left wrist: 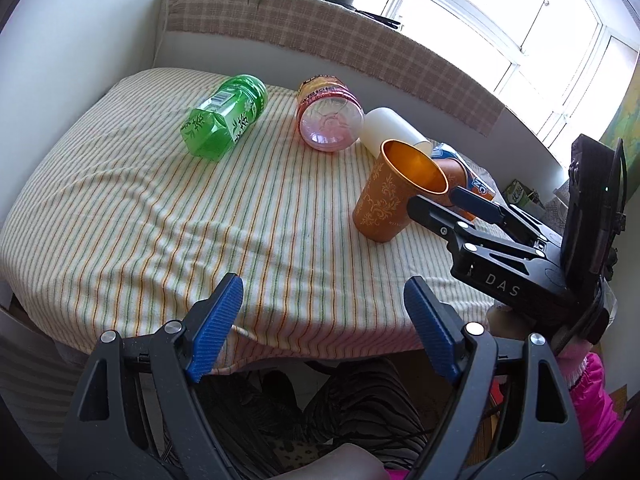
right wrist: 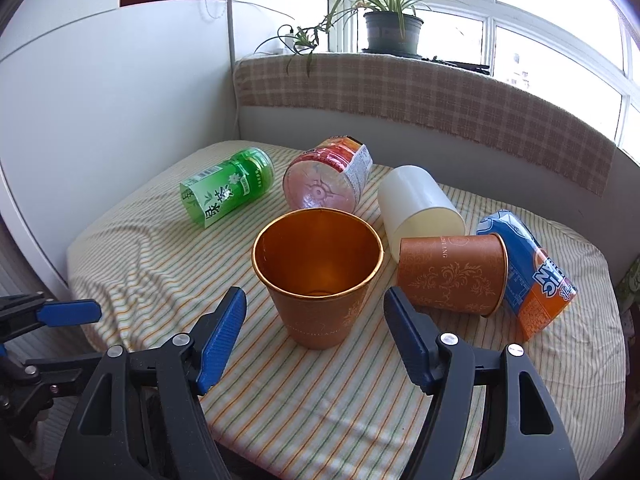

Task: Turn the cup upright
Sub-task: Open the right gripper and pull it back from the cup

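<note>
Sunlit windows and a plaid-covered sill with a potted spider plant (right wrist: 394, 26) stood behind the desk (right wrist: 120, 256), which was draped in a soft, wrinkled striped cloth.

The orange metal cup (right wrist: 318, 276) stood mouth-up on the near centre of the cloth, between the spread fingers of the right claw (right wrist: 314, 336). The right claw was released, with both blue pads clear of the cup wall. The left claw (left wrist: 320, 330) was also released and empty, held over the near edge of the desk, well apart from the cup. By this evidence the flip looked complete and only the retreat remained.

Hazards judged from this position:

1. Retreat contact. A sideways drift of either right finger could have clipped the cup wall and tipped it, since the pads flanked it closely.
2. Unstable footing. The cloth was rumpled and soft, so the narrow base may not have sat flat.
3. Crowding. A brown paper cup (right wrist: 454, 276) lay on its side just right of the orange cup, with a white cylinder (right wrist: 418, 208), a blue-and-orange carton (right wrist: 528, 276), a pink bottle (right wrist: 326, 176) and a green tea bottle (right wrist: 226, 188) lying farther back. Any of these rolling could have struck the cup.
</note>
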{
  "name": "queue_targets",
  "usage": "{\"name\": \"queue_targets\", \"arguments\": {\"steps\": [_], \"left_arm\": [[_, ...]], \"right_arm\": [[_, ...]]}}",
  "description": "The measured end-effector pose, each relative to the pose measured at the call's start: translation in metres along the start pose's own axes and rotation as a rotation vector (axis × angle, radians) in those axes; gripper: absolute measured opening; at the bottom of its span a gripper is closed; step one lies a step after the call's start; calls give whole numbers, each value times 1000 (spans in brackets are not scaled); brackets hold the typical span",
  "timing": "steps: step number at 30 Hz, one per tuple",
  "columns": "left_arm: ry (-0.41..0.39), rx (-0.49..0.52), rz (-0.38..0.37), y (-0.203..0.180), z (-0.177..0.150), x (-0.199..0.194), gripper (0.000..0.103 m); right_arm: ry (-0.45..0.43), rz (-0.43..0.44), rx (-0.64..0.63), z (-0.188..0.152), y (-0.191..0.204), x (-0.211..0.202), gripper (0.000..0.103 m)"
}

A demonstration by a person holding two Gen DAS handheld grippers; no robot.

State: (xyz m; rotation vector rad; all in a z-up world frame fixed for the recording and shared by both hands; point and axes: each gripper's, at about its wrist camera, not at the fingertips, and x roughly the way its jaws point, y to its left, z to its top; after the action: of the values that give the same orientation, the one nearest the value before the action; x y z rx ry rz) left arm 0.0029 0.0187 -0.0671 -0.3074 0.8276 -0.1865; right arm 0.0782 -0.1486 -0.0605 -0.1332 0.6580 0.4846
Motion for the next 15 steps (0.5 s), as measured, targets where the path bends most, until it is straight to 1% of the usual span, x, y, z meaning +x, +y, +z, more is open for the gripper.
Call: {"name": "queue_targets", "arguments": {"steps": [6, 11, 15], "left_arm": [[-112, 52, 33, -9, 22, -14, 85], [-218, 109, 75, -21, 34, -26, 85], [-294, 149, 96, -32, 40, -36, 85]], "right_arm": [[-34, -24, 67, -9, -16, -34, 71], [-88, -85, 113, -12, -24, -68, 71], [-138, -152, 156, -12, -28, -93, 71]]}}
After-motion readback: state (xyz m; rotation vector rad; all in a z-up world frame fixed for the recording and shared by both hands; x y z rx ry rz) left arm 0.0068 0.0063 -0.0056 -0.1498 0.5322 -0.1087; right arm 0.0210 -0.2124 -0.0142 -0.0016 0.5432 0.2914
